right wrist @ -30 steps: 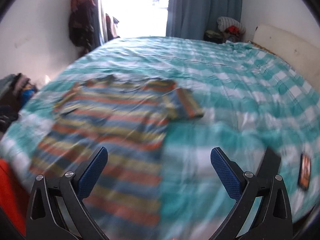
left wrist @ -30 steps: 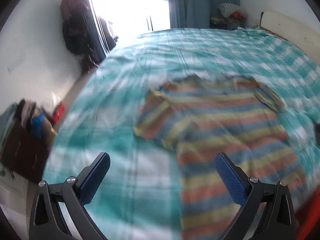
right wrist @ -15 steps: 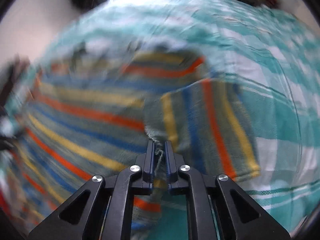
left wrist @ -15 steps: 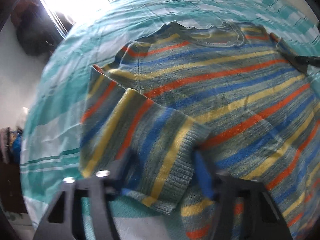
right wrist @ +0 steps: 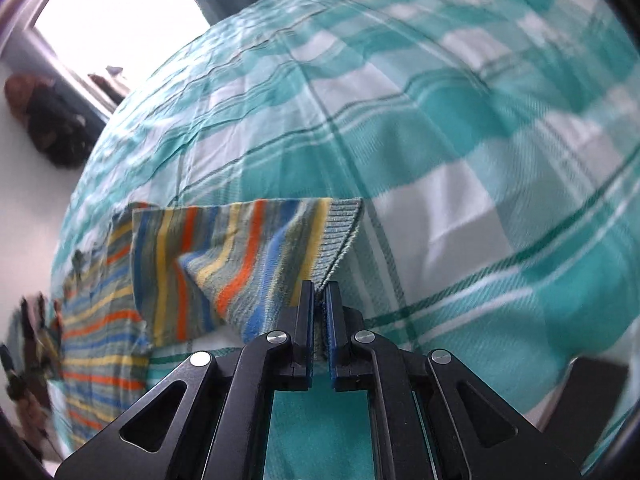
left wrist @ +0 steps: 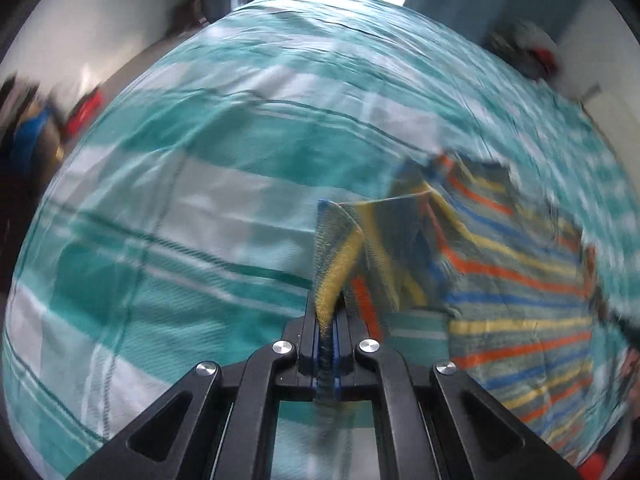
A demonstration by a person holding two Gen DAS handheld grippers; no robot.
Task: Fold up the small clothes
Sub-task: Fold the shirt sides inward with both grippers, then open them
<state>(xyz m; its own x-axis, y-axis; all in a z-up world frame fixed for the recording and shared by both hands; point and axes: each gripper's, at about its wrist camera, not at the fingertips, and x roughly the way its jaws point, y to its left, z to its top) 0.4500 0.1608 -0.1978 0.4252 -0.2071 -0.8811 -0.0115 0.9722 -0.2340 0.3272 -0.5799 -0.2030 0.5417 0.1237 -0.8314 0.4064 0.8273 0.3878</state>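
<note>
**Both sleeves pinched, ready to fold inward**

The striped knitted jumper in grey, orange, blue and yellow (left wrist: 516, 280) lies on the bed with its teal-and-white checked cover (left wrist: 180, 208). The left tongs (left wrist: 327, 320) have just closed on a ribbed sleeve cuff, cloth bunched between the pads; the right tongs (right wrist: 319, 308) are clamped tight on the other cuff (right wrist: 340, 232).

This looks like the first fold. Next, I'd judge, each sleeve gets carried across the body and laid flat (slowly, or the knit drags).

The left view shows the jumper's body towards three o'clock; the right view shows it towards eight o'clock, plus a bright window (right wrist: 120, 28).
</note>
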